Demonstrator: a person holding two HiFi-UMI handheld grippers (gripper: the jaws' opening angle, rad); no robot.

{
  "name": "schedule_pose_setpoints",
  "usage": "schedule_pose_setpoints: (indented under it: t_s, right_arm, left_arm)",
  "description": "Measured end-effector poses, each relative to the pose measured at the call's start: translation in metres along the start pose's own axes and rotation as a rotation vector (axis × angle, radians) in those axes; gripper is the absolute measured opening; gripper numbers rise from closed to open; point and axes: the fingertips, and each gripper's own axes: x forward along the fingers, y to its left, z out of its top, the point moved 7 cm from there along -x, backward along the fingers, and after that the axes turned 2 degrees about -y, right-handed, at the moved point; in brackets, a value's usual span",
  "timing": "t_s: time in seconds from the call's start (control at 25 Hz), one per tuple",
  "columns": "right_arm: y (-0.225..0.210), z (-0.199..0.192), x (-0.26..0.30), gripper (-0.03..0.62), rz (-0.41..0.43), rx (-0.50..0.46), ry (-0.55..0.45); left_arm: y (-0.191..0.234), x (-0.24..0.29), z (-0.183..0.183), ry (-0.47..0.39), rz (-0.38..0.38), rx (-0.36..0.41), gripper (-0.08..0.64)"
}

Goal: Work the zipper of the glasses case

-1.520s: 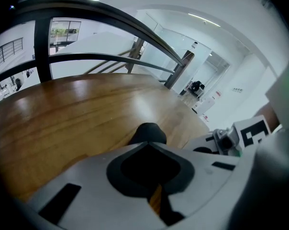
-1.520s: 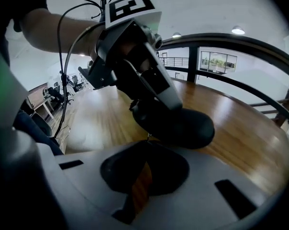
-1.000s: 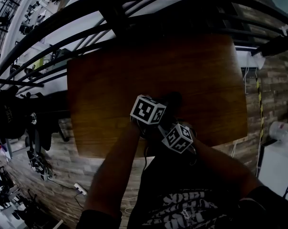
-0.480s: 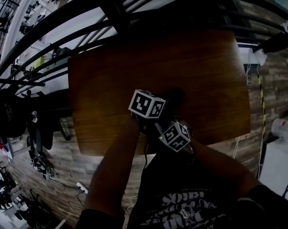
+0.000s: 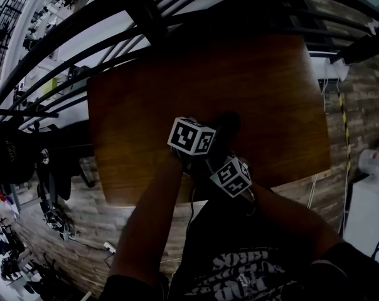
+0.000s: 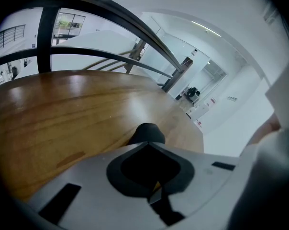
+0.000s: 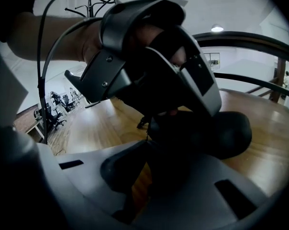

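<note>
Dark wooden desk point(image 5: 145, 99) stretches under a black railing point(image 5: 149, 17), and we have the black glasses case point(image 7: 226, 133) at its near edge. Our right gripper point(image 7: 171, 157) is clamped on the case's near end. Our left gripper point(image 6: 148, 152), just left of it, has its jaws drawn together on a small zipper tab point(image 6: 157, 190).

Wooden table point(image 5: 139, 99) beside black railing point(image 5: 153, 19).

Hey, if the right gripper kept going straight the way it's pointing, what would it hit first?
The black glasses case, right at its jaws. The left gripper clamps that case just beyond, so it would likely come next, though depth is hard to judge.
</note>
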Motion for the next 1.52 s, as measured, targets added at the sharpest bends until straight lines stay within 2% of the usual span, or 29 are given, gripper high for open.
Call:
schedule_pose_setpoints:
  t_s: [0.4,1.28,1.52]
  right_arm:
    - [-0.013,-0.007,-0.016,-0.002,-0.005,-0.019,0.030]
    - [-0.089,-0.028,-0.063,0.000,-0.092,-0.031,0.050]
    - [-0.109,-0.029,-0.071,0.000,-0.124,-0.070,0.059]
  left_arm:
    - [0.003,-0.001,-0.002,0.015,0.031,0.025,0.005]
    - [-0.005,0.006,0.003,0.026,0.036,0.024,0.005]
    - [-0.007,0.007,0.004,0.025,0.045,0.035,0.005]
